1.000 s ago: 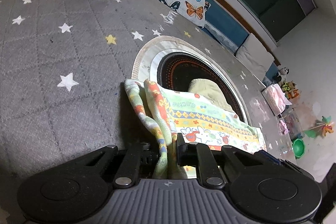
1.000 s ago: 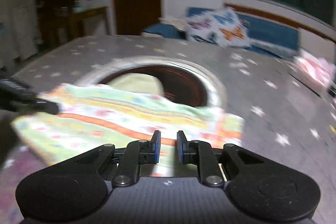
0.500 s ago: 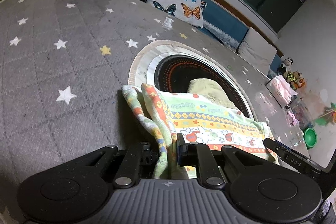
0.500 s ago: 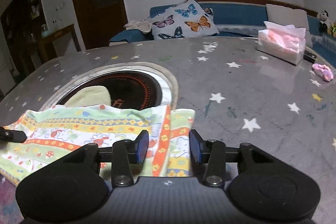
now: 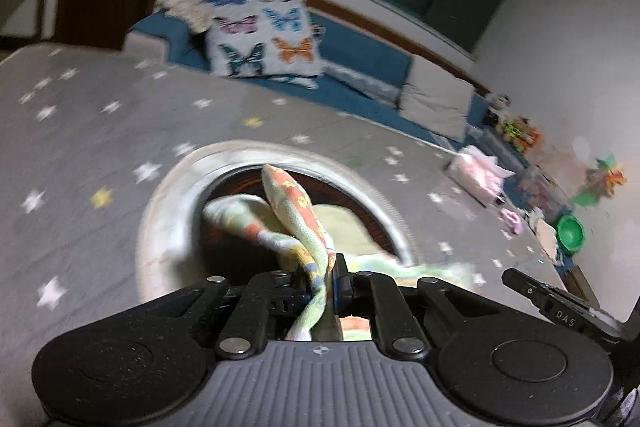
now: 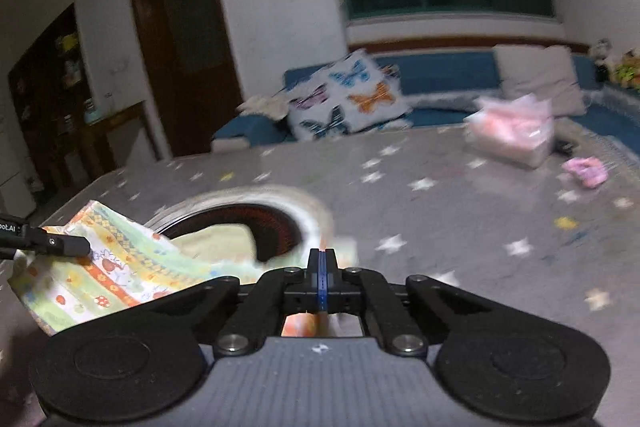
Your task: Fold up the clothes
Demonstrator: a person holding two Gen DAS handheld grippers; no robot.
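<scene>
A patterned cloth [image 5: 296, 203] with orange, yellow and green bands hangs lifted over the grey star-print table [image 5: 80, 115]. My left gripper [image 5: 326, 275] pinches its bunched left edge, and the jaws are closing on the fabric. From the right wrist view the cloth [image 6: 120, 267] stretches between both tools. My right gripper [image 6: 321, 259] is closing tight on the cloth's right edge, pads together. The left tool's finger [image 6: 60, 245] shows at far left. Both views are blurred.
A pale yellow garment [image 6: 216, 241] lies in the dark round inset [image 5: 168, 195] of the table. A pink tissue pack [image 6: 512, 131] and a small pink item [image 6: 586, 171] sit far right. A butterfly pillow [image 5: 264, 43] rests on the blue sofa behind.
The right gripper went from open to shut on the cloth's right edge. Both grippers rose, and the cloth came up off the table. The left grip stayed on its edge.
</scene>
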